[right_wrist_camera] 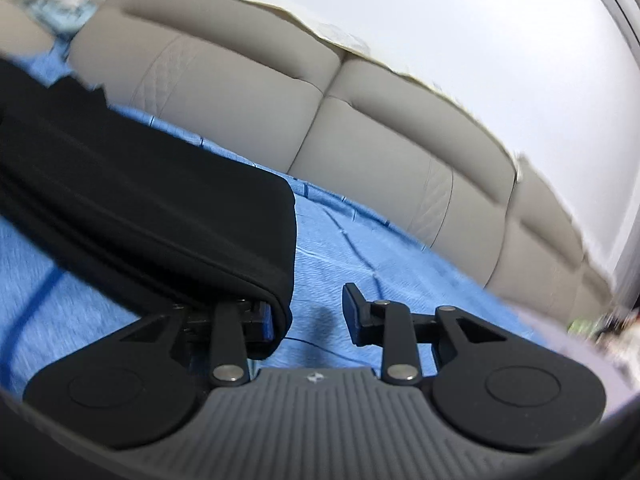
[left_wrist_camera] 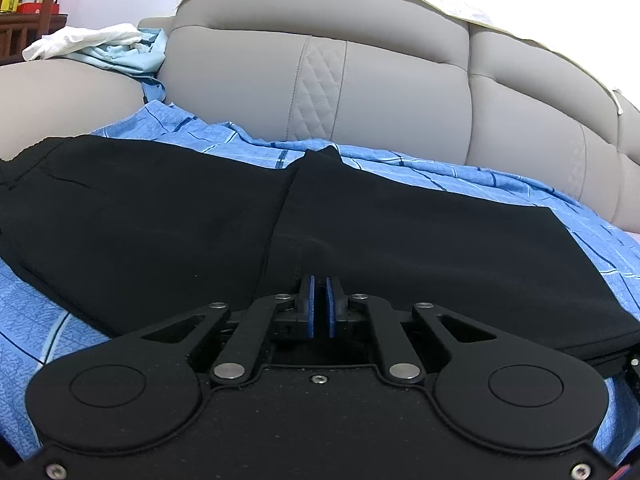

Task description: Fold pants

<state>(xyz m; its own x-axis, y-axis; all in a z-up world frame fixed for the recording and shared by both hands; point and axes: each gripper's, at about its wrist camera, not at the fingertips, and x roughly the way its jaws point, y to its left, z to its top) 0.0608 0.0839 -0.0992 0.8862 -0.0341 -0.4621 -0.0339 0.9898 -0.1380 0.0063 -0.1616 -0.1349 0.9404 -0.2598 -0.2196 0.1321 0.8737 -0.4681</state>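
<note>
On blue checked bedsheet (left_wrist_camera: 48, 320), before padded grey headboard (left_wrist_camera: 400, 80): black fabric pants (left_wrist_camera: 160, 220), lying flat, folded into layers. My left gripper (left_wrist_camera: 320, 300): blue-padded fingers (left_wrist_camera: 309, 300) nearly together at near edge of pants; cannot tell whether cloth is caught between them. My right gripper (right_wrist_camera: 312, 312): jaws wide apart, holding nothing; left finger under folded end of pants (right_wrist_camera: 160, 216), right finger (right_wrist_camera: 354, 312) over bare sheet (right_wrist_camera: 360, 240). Right view motion-blurred.

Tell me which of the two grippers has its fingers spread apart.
The right gripper: its fingers stand wide apart beside the black pants. The left gripper has its blue pads nearly together.
</note>
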